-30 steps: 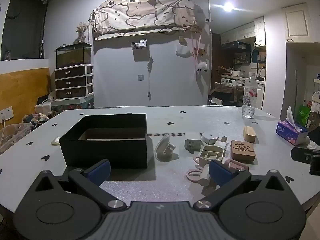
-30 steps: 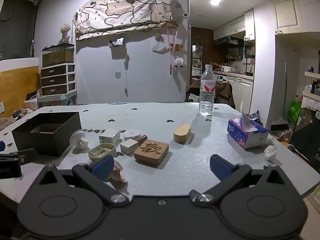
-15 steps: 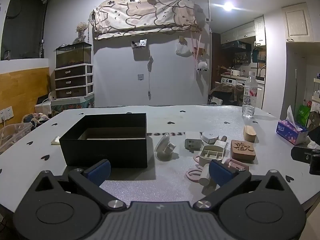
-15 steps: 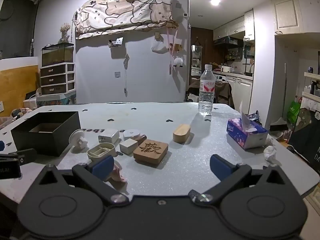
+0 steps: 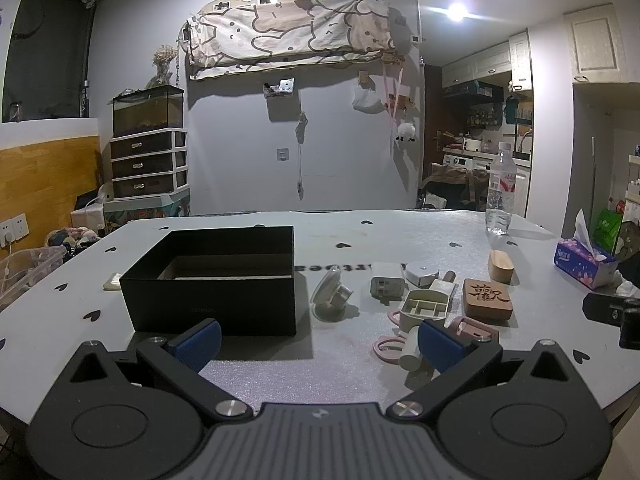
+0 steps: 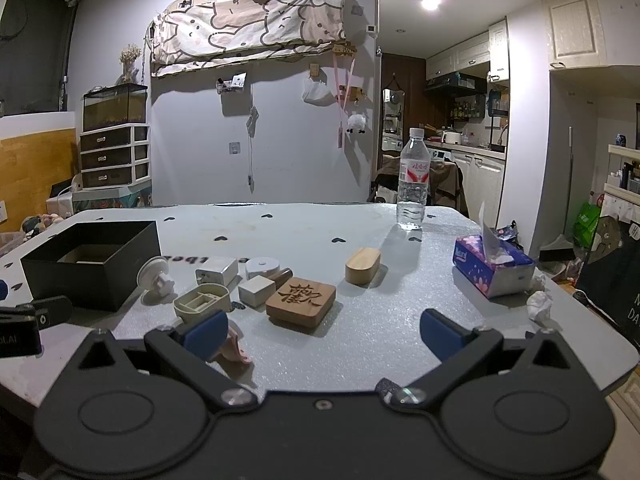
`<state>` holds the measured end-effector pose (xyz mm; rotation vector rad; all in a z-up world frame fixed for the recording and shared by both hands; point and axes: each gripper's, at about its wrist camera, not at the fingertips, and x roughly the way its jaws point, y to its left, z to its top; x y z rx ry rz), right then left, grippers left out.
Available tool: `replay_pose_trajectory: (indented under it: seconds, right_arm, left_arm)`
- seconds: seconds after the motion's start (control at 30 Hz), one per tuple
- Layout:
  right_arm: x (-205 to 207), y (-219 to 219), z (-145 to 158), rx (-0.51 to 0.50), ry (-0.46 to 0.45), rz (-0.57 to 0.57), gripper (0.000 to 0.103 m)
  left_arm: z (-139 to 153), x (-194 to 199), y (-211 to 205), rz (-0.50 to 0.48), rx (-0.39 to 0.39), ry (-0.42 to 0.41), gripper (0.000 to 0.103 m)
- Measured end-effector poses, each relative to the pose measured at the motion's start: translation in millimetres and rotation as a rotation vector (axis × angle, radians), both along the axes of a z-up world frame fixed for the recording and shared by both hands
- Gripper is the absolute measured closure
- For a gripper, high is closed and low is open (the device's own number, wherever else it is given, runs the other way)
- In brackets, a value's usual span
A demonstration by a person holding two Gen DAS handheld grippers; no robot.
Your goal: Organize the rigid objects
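Both wide-spread and empty, left gripper point(image 5: 318, 338) and right gripper point(image 6: 324, 330), low at near table edge; square carved wooden block point(image 6: 301, 299) mid-table, right of open black rectangular box point(image 5: 224, 276): best grasped across flat sides, lifted clear of neighbouring small pieces.

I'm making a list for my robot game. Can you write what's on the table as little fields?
container: black box, open, on the table's left side
loose items: carved wooden block, oval wooden piece, white charger, beige tray, suction cup
other things: water bottle, tissue box
left gripper: open, holding nothing
right gripper: open, holding nothing
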<state>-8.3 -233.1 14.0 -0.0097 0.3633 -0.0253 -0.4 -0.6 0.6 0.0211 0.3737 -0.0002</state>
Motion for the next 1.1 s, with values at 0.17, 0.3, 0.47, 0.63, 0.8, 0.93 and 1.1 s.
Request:
replay_pose_trajectory:
  seconds: [0.17, 0.3, 0.47, 0.63, 0.8, 0.93, 1.1]
  right_arm:
    - [0.3, -0.4, -0.4, 0.0, 0.0, 0.001, 0.0]
    - [-0.3, -0.4, 0.1, -0.002, 0.001, 0.001, 0.0]
    - [1.1, -0.7, -2.0, -0.002, 0.003, 0.001, 0.0]
    - [-1.0, -2.3, -4.1, -0.001, 0.005, -0.001, 0.0]
    - [-0.5, -2.1, -3.7, -0.002, 0.006, -0.001, 0.0]
    - [-0.1, -1.7, -3.3, -0.003, 0.006, 0.0, 0.0]
    - [0.4, -1.0, -2.7, -0.004, 0.007, -0.001, 0.0]
  left_arm:
    - [0.1, 0.0, -0.2, 0.002, 0.001, -0.001, 0.0]
    - [1.7, -2.1, 2.1, 0.001, 0.001, -0.002, 0.0]
    - [1.2, -2.0, 1.6, 0.002, 0.002, -0.003, 0.0]
    - [1.2, -2.0, 1.5, 0.001, 0.003, -0.002, 0.0]
    - [1.0, -1.9, 1.4, 0.002, 0.003, -0.003, 0.0]
    - [1.2, -2.0, 1.5, 0.003, 0.003, -0.003, 0.0]
    - [1.2, -1.9, 1.5, 0.002, 0.004, -0.003, 0.0]
